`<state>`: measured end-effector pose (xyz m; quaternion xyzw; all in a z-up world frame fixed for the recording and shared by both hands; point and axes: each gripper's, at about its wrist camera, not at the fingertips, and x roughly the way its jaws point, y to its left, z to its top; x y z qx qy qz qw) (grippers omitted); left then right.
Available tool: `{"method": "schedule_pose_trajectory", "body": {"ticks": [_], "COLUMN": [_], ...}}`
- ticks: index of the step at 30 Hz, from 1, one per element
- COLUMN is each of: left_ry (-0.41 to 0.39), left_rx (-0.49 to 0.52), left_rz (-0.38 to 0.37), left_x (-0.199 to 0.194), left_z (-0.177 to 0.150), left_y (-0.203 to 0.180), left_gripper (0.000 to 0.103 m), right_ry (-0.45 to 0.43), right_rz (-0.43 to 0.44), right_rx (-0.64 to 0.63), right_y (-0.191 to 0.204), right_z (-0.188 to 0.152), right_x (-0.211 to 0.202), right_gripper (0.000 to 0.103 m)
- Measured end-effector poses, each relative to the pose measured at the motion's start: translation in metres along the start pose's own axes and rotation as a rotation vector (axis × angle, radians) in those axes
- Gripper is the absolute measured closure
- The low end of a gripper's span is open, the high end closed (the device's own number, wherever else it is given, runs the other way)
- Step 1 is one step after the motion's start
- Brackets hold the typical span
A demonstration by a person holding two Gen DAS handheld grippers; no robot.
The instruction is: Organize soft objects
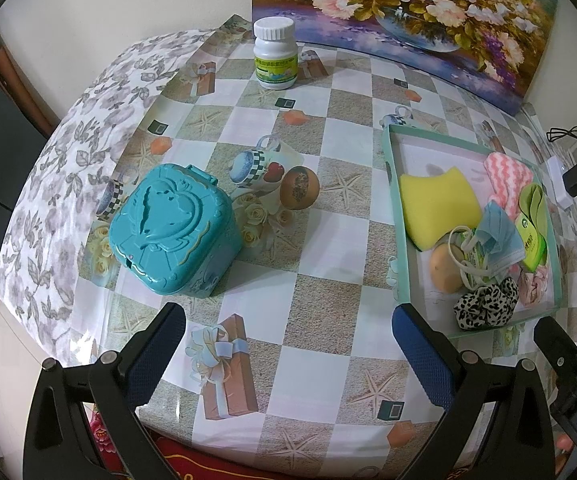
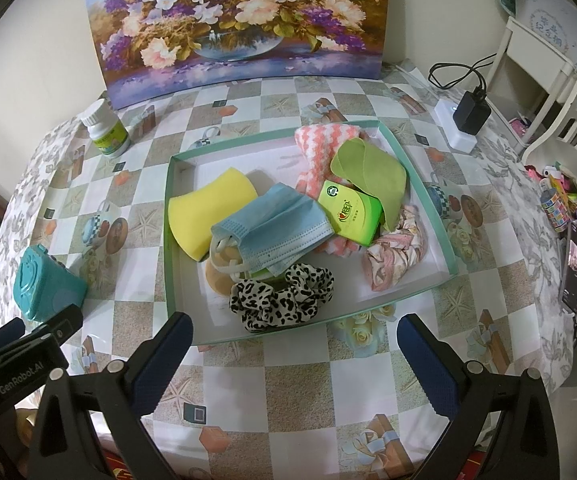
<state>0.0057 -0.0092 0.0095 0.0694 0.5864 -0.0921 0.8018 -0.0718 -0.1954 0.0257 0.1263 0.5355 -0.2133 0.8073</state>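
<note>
Overhead, checkered tablecloth (image 2: 288, 392) — flower painting (image 2: 240, 16) behind.

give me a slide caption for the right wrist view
Open right gripper facing a shallow green-rimmed tray of soft items.

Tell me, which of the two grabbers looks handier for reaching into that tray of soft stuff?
Probably the right gripper: it is open and faces the tray head-on, the leopard scrunchie nearest. The left gripper points more toward the teal box.
</note>
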Motion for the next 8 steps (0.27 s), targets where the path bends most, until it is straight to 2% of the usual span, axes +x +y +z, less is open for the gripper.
{"method": "schedule_pose_trajectory", "body": {"ticks": [8], "left_ry": [0.0], "left_rx": [-0.007], "left_rz": [0.003], "left_x": [-0.001], "left_z": [-0.0007], "left_y": [-0.0032], "left_gripper": [0.0], "right_ry": [0.0], "right_rz": [0.0], "right_rx": [0.0], "right_y": [0.0], "right_z": [0.0006], "right_x": [0.0001], "right_gripper": [0.0]}}
